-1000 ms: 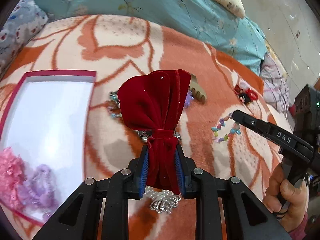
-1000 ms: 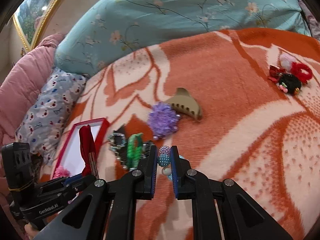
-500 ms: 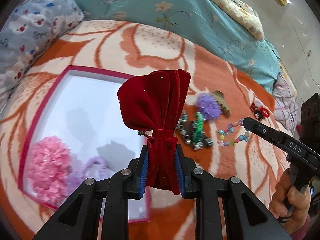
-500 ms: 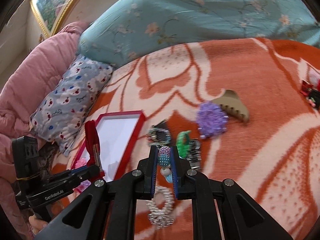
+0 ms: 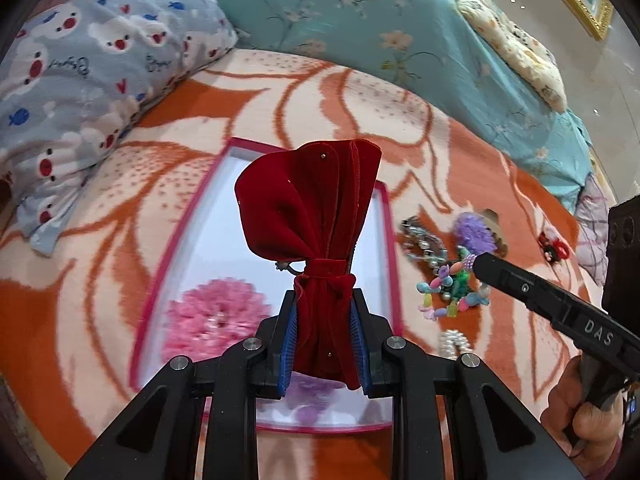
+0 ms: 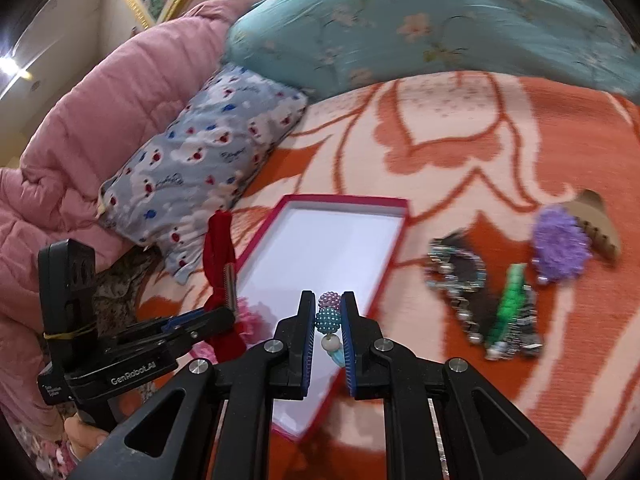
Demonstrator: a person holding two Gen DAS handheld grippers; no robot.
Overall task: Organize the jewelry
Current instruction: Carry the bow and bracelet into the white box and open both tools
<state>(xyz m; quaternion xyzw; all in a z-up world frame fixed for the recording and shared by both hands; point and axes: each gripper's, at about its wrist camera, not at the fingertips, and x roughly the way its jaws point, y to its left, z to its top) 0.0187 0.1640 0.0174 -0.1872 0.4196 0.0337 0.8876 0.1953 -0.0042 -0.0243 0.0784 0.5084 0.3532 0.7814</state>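
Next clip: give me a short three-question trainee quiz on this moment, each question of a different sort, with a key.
1. True or false: the left tool is clamped on the red velvet bow.
2. What does the right tool hold? A) tan claw clip B) beaded bracelet C) green clip
3. Which pieces already lie inside the red-rimmed box?

Key:
1. True
2. B
3. A pink fluffy scrunchie and a purple one, partly hidden behind the left tool.
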